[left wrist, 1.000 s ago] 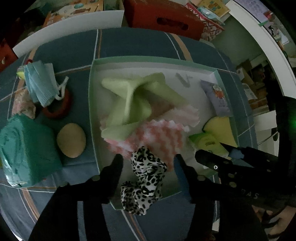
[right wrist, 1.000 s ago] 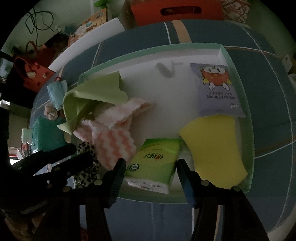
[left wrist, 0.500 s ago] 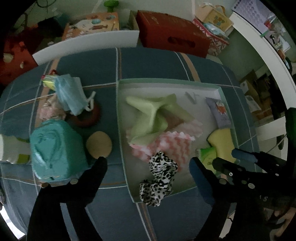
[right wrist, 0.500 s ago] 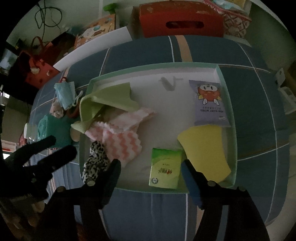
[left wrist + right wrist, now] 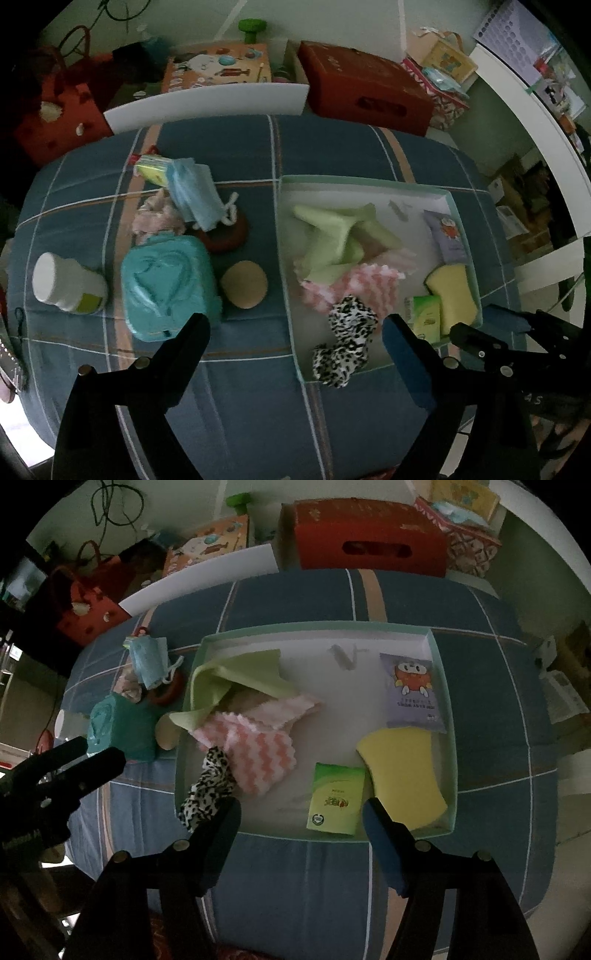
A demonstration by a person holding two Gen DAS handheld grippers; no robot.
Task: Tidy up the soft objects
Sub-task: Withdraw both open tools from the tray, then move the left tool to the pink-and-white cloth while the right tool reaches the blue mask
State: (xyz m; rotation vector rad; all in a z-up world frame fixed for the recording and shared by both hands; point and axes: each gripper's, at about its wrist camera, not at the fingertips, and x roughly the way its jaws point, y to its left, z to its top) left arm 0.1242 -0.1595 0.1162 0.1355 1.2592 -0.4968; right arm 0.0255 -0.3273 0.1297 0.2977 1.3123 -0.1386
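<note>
Leopard-print scrunchie (image 5: pixel 345 341) lies in the tray's near-left corner, long axis running from the corner toward the tray's middle, its near end drooping over the rim; in the right wrist view (image 5: pixel 208 788) that end is hidden behind a tong finger. Just beside it: pink-white wavy cloth (image 5: pixel 255 755), w/ a green cloth (image 5: pixel 236 681) folded over it, so what's under the fold can't be made out. Green tissue pack (image 5: pixel 334 799) lies flat by the near rim, long axis pointing away from the tongs, touching the yellow sponge (image 5: pixel 402 771). Purple wipes pack (image 5: pixel 413 694) beyond the sponge. Tray (image 5: pixel 317 627) sits on a blue plaid desk (image 5: pixel 258 387).

Left tongs (image 5: pixel 295 332) spread wide, nothing between. Right tongs (image 5: pixel 301 814) parted, empty too, hovering above the tissue pack.

Vs a sec ago: both tongs have risen and opened up; scrunchie and tissue pack, then between the fingers, now lie free in the tray.

Left of the tray: teal pouch (image 5: pixel 168 288), tan round pad (image 5: pixel 243 284), blue face mask (image 5: pixel 195 197), white jar (image 5: pixel 66 284) on its side. Room behind dim, cluttered, hard to read.
</note>
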